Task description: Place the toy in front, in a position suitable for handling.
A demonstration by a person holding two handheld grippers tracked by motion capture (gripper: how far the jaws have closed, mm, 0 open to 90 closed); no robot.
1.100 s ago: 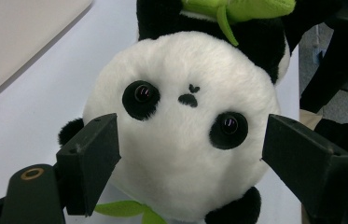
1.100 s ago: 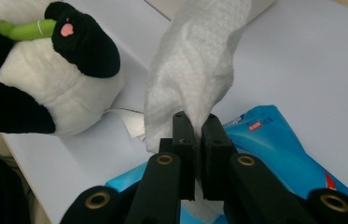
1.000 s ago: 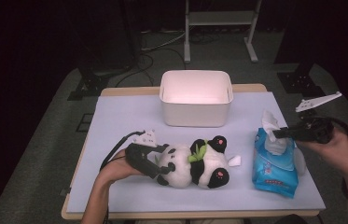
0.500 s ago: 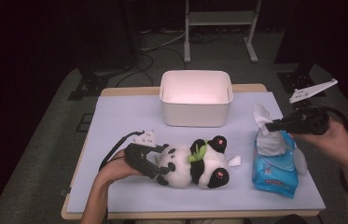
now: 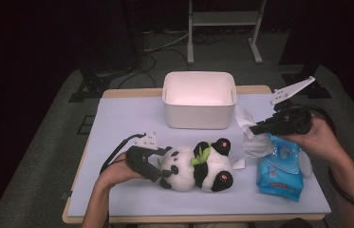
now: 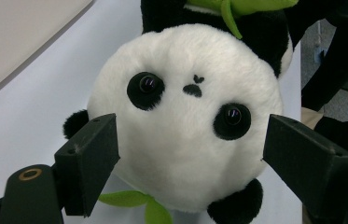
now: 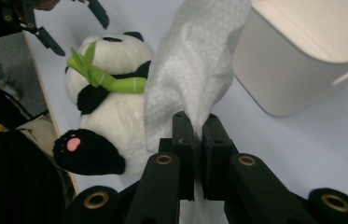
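High view puts the plush panda point(image 5: 198, 165) on its side at the near middle of the lavender table cover point(image 5: 117, 118), with the left gripper point(image 5: 158, 164) at its head end and the blue wet-wipe pack point(image 5: 279, 171) to its right. Left gripper view shows the 2 jaws standing wide, 1 on each side of the panda's white face; the pads look close to the fur, but I cannot tell whether they press on it.

Right gripper view has the right gripper point(image 7: 194, 130) with jaws together, clamped on a white wipe point(image 7: 195, 65) whose free end stands above the fingertips. In the high view that wipe point(image 5: 253, 135) hangs between the right gripper point(image 5: 255, 128) and the top of the pack, its lower part apparently not yet clear of the opening.

The white bin point(image 5: 199, 99) stands at the far middle, and what shows of its inside looks bare.

My reading: the toy is steadied and 1 sheet is gripped and mostly drawn out. Freeing the sheet, wiping the panda and probably dropping the used wipe into the bin are left.
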